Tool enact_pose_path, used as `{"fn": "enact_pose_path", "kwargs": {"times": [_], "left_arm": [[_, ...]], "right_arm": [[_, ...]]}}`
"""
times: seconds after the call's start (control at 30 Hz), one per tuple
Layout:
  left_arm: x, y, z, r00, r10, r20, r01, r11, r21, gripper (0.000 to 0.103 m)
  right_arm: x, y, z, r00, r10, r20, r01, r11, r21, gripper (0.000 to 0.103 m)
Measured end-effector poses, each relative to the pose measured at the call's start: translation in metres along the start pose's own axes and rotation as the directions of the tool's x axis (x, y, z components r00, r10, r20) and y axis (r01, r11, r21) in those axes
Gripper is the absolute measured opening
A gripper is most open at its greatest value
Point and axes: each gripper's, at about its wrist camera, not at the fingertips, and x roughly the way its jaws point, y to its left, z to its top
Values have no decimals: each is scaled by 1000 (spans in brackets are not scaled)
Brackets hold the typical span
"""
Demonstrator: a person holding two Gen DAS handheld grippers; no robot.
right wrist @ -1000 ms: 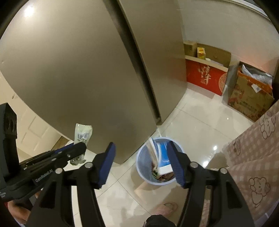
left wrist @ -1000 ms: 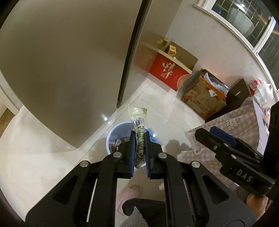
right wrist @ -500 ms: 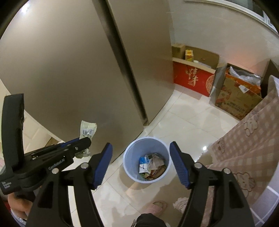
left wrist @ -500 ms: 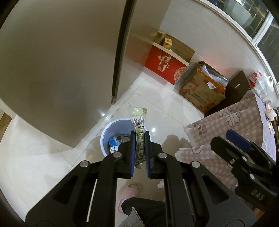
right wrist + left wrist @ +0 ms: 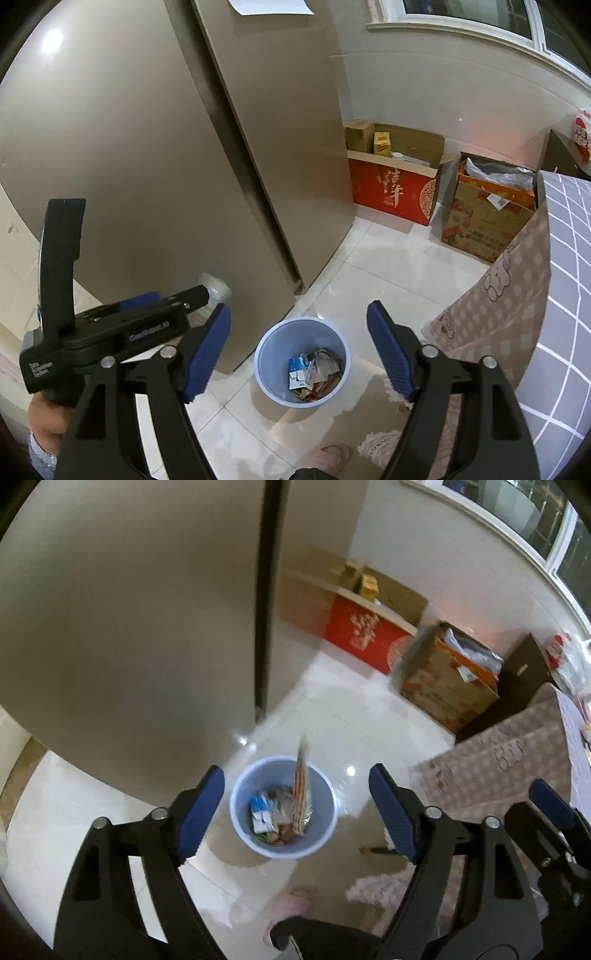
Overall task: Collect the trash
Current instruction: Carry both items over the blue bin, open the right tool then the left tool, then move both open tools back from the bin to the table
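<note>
Spreading wide, your left gripper has its blue pads well apart and opening further, with nothing pressed between them. The long wrapper shows in the gap, free of both pads, standing nearly on end over the mouth of the light blue bin, its lower end down among the contents. It is motion-blurred, so you cannot tell whether it touches anything yet.

Your right gripper is likewise opening, its pads far apart and empty, framing the same bin from above. In the right wrist view the left gripper sits at the left, with a pale blurred shape just beyond its tip; what that is cannot be made out.

The bin holds a blue-and-white carton, crumpled paper and other scraps, filling only the bottom. It stands on the white tiled floor, just beside the corner of the tall beige fridge.

To the right, a checked tablecloth hangs close to the bin. Against the far wall stand a red box and a printed cardboard box with a plastic bag in it, well apart from the bin. Open tile lies between them. A pink slipper lies near the bottom edge.
</note>
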Motion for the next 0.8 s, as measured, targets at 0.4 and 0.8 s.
{"fn": "enact_pose_path", "kwargs": {"times": [0.4,0.8], "left_arm": [[-30,-8,-13,1000,6,18,-6,1000,1,79],[-83,-46,-20,996,-36,82,32,998,49,79]], "right_arm": [[-24,-7,-5,1000,13,15,-13,1000,18,75],[-73,-27,-3,997,8,79,-12,999,51,76]]}}
